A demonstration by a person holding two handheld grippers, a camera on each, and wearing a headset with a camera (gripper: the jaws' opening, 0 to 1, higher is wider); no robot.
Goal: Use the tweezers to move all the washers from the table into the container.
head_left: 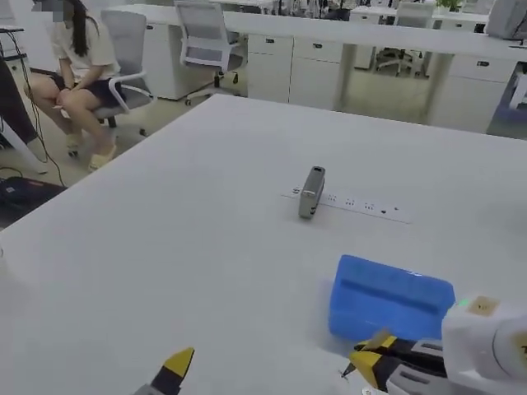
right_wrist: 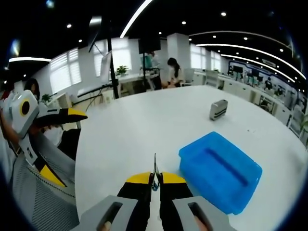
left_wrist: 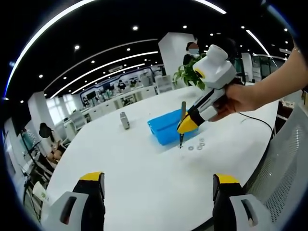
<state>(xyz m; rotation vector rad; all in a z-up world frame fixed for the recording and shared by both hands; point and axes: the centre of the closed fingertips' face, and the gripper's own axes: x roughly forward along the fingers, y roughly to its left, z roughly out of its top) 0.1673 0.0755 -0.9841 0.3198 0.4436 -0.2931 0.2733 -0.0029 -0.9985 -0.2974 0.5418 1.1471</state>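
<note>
- Yellow-tipped left gripper (left_wrist: 159,178): we record its jaws set wide apart with nothing between them, over the near part of the white table (head_left: 165,247).
- Yellow-tipped right gripper (right_wrist: 155,180): its jaws are pressed together on the slim metal tweezers (right_wrist: 155,167), which stick out forward from between the tips.
- Small metal washers (left_wrist: 196,146): we note a few lying loose on the table, just beside the container. The tweezers' point angles down close to them. We cannot tell whether it touches one.
- Blue rectangular plastic container (head_left: 391,296): it rests on the table with its open side up, just ahead of the right gripper. We cannot make out any contents.
- Grey boxy device (head_left: 311,192): it stands at one end of a flat white power strip (head_left: 362,204), farther along the table.
- Seated person (head_left: 78,74): on a grey office chair (head_left: 128,58), beyond the table's far left.
</note>
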